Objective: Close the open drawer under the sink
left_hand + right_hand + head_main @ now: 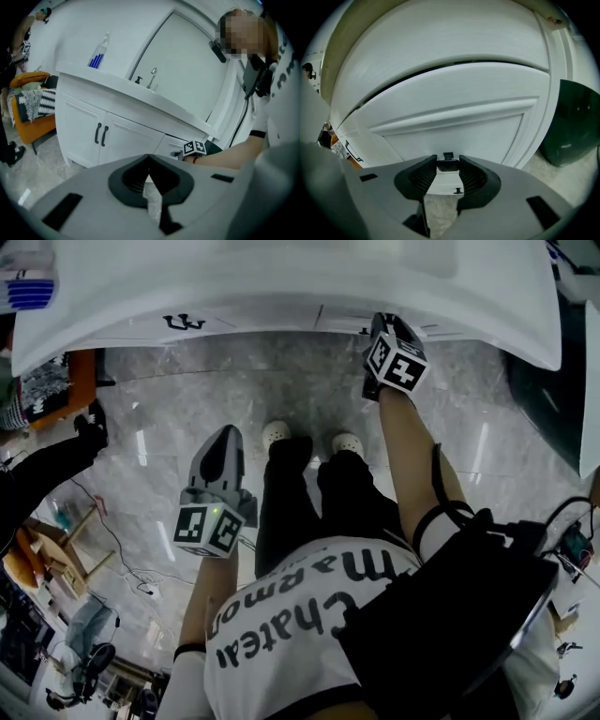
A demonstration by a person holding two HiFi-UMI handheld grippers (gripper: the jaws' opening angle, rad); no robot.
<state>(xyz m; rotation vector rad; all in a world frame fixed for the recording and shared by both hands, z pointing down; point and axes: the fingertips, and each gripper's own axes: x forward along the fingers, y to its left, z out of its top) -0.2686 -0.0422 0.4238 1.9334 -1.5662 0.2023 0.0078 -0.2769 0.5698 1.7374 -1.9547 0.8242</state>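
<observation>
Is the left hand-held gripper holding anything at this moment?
No, the left gripper view shows the left hand-held gripper with its jaws together and nothing between them.

shirt [272, 662] print, partly readable: "Chatea", "marmo"

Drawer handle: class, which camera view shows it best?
Right gripper view: the drawer handle sits close-up between the right gripper's jaws. Head view: that gripper covers it. Left gripper view: distant, tiny.

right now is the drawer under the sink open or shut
nearly shut: a thin dark gap shows above the drawer front, right gripper on its handle
</observation>
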